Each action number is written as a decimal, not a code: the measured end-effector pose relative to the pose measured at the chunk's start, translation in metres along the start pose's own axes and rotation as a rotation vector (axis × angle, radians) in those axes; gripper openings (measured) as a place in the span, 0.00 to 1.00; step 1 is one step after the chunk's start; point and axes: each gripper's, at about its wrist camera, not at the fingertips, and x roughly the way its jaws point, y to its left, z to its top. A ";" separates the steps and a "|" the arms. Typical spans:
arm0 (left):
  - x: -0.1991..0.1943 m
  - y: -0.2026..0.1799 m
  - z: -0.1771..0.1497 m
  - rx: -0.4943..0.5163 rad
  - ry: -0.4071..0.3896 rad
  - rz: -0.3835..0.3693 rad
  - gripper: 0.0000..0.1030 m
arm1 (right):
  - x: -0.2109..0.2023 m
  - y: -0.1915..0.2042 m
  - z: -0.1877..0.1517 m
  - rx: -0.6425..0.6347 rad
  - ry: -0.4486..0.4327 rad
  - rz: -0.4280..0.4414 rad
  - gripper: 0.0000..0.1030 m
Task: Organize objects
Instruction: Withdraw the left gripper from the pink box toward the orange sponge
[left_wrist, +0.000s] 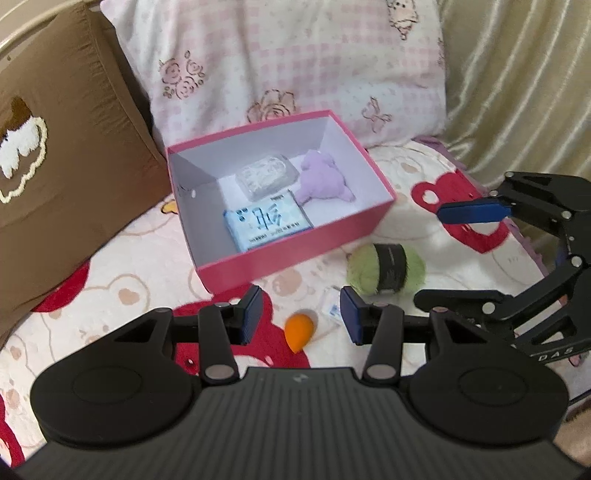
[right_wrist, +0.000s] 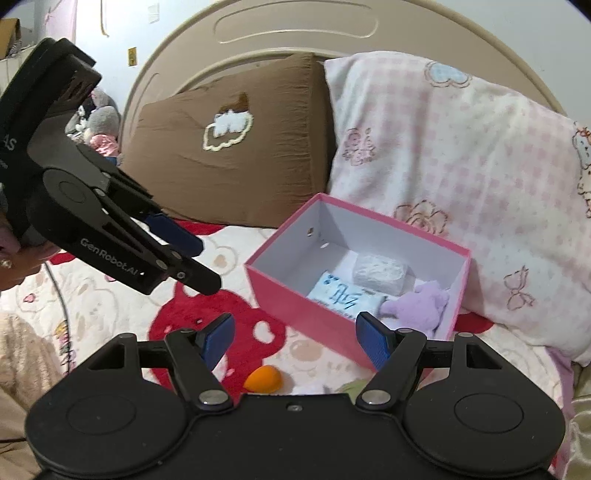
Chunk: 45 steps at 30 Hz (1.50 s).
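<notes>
Open pink box with three items; orange sponge outside

The box holds three items; yarn and sponge lie before it.

The right gripper hangs above the bed, its jaws apart with nothing between them. Just beyond stands a pink box near the pillows at the bed's head, holding a blue-printed packet, a clear wrapped block and a purple plush. An orange egg-shaped sponge lies on the bedspread below the gripper. The left gripper reaches in from the left.
</notes>
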 end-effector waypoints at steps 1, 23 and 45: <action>-0.002 0.001 -0.002 0.001 0.003 -0.008 0.44 | -0.001 0.002 -0.002 0.007 -0.002 0.014 0.75; 0.013 0.000 -0.041 -0.040 0.043 -0.070 0.78 | 0.015 0.050 -0.041 -0.020 0.142 0.135 0.82; 0.089 0.027 -0.099 -0.146 0.100 -0.076 0.93 | 0.085 0.074 -0.078 -0.082 0.209 0.079 0.82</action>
